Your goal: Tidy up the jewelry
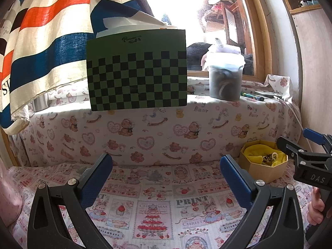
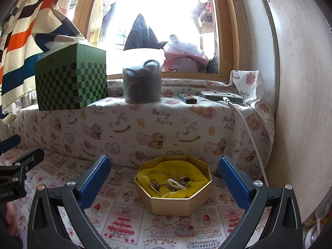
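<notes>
Two spread grippers, left [image 1: 166, 178] (right [image 2: 164, 180]), facing jewelry box [image 2: 172, 199] below checkered box [image 2: 70, 81].

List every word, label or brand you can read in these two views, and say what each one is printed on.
"Baby Bear": bear-print cloth over the ledge.
"PRINT": Christmas-print cloth on the lower surface.
"CHRISTMAS": same cloth, several panels.
"Strawbare" or similar: same cloth, too small to be sure.
"DAS": body of the right gripper, seen from the left wrist.
"RoboLAI", cut off: left gripper, seen from the right wrist.
Script logo on the green checkered box: unreadable.
Striped curtain letters: cut off.
</notes>
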Demonstrator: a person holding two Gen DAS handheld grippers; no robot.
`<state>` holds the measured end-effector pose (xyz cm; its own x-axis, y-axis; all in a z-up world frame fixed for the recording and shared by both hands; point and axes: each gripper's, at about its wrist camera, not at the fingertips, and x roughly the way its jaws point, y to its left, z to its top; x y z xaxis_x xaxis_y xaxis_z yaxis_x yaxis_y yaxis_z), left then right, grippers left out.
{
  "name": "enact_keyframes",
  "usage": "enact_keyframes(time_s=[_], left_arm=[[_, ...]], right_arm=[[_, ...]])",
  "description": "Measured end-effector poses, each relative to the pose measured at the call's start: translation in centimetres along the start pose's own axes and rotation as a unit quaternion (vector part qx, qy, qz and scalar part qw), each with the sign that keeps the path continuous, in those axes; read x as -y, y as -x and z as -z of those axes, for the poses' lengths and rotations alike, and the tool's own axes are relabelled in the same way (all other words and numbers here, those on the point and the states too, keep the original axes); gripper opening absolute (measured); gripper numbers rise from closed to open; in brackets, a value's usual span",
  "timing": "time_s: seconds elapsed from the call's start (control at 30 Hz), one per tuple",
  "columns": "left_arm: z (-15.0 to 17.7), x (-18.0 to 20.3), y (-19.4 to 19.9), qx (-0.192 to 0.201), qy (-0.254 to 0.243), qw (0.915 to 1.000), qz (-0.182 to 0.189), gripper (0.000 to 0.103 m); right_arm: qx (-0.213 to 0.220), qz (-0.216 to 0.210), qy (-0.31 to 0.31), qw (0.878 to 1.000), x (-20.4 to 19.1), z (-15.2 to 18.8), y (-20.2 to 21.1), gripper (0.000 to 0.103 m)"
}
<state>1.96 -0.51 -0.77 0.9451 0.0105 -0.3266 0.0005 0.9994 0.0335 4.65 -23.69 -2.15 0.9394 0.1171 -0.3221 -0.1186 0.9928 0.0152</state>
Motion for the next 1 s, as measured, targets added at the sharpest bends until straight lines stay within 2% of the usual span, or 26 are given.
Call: enact_keyframes(time_s=[0.77,1.0], left_arm=[[0.00,0.00,-0.07,0.000,-0.002,1.0000,0.002,0.103],[0.01,-0.42,0.01,-0.001,0.012,0.9999,-0.006,0.103]], right_arm=[[0.001,0.002,-0.002,1.000,0.01,-0.05,-0.01,0.103],[-0.004,0.006,-0.004,1.000,-0.09,0.06,-0.15,0.103]])
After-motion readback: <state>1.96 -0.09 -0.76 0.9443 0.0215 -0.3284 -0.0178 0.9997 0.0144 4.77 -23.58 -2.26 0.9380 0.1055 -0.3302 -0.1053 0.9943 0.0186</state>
